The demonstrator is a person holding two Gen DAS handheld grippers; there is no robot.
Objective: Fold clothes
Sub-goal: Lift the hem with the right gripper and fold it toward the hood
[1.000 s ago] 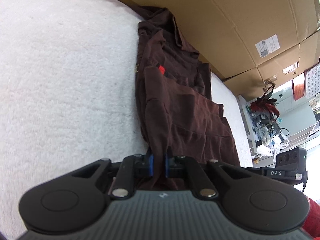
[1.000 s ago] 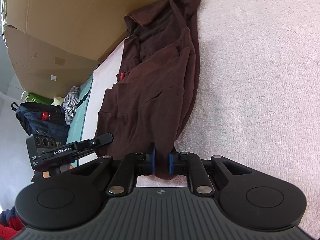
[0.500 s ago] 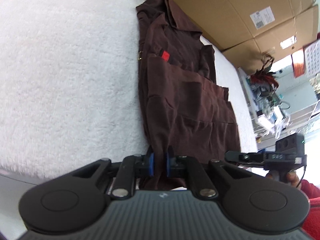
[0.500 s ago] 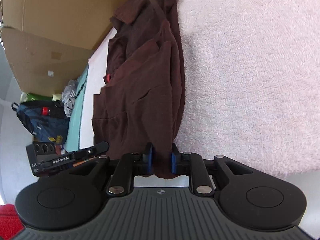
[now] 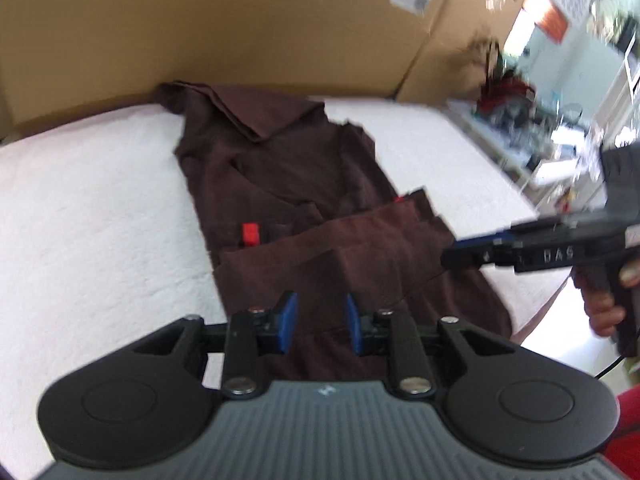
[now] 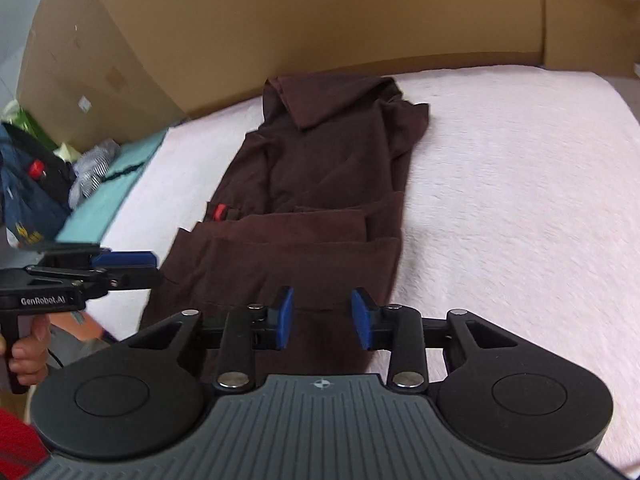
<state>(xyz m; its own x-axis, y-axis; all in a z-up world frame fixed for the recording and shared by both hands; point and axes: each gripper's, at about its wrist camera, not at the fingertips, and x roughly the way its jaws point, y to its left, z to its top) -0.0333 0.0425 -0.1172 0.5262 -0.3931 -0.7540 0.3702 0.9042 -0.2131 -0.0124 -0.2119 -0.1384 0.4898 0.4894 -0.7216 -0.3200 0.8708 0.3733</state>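
Left wrist view: brown shirt (image 5: 304, 208) lies lengthwise on white fleece bed (image 5: 88, 208), collar toward cardboard boxes (image 5: 240, 20), sides folded in, lower part doubled up over body near red tag (image 5: 250, 235). Judgement: hem fold looks laid; next likely calls for smoothing or another fold, cannot settle which. Left claw (image 5: 318, 322) spread moderately, holds nothing, hovers over near fold. Right claw (image 6: 322, 318) likewise parted, empty, above cloth edge.

Each claw (image 5: 319, 322) (image 6: 322, 318) is black with blue finger pads (image 5: 289, 316), silver screws and a ribbed grey body; a red sleeve (image 5: 628, 420) shows.
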